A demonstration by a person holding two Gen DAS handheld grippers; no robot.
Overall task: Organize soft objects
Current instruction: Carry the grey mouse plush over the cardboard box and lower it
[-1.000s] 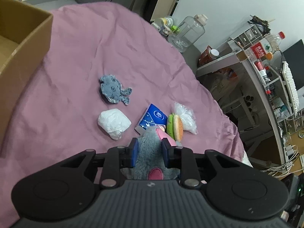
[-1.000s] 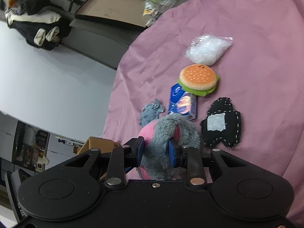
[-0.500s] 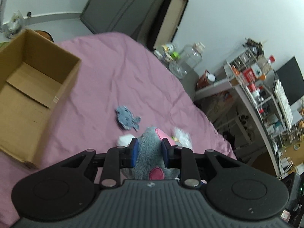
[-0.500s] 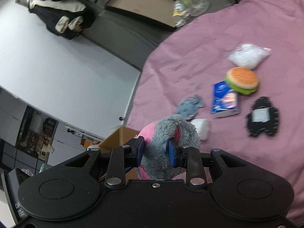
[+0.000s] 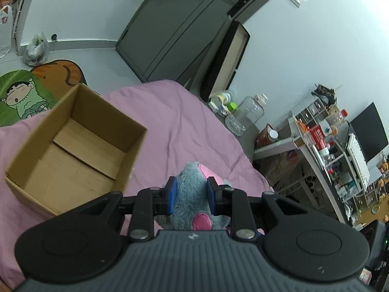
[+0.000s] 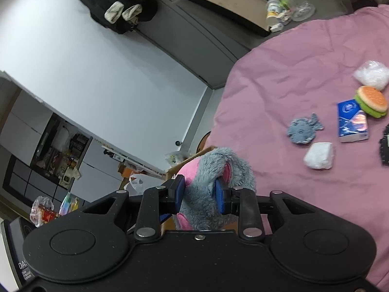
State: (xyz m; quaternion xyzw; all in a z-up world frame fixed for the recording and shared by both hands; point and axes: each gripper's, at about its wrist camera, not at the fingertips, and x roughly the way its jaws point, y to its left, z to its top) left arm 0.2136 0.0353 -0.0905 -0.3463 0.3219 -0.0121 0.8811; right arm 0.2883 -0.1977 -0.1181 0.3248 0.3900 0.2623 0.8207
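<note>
Grey-pink plush toy (image 5: 190, 185): pinched by left gripper (image 5: 190, 191) fingers and right gripper (image 6: 198, 191) fingers, held above bed (image 5: 184, 121) | cardboard box (image 5: 73, 143): open, on the bed's left edge | blue felt fish (image 6: 304, 130), tissue pack (image 6: 351, 121), burger plush (image 6: 372, 101): mid-bed

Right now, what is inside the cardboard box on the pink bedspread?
The cardboard box looks empty: only its bare bottom flaps show in the left wrist view. Its near corner is hidden behind the left gripper, which is clamped on the grey plush toy.
</note>
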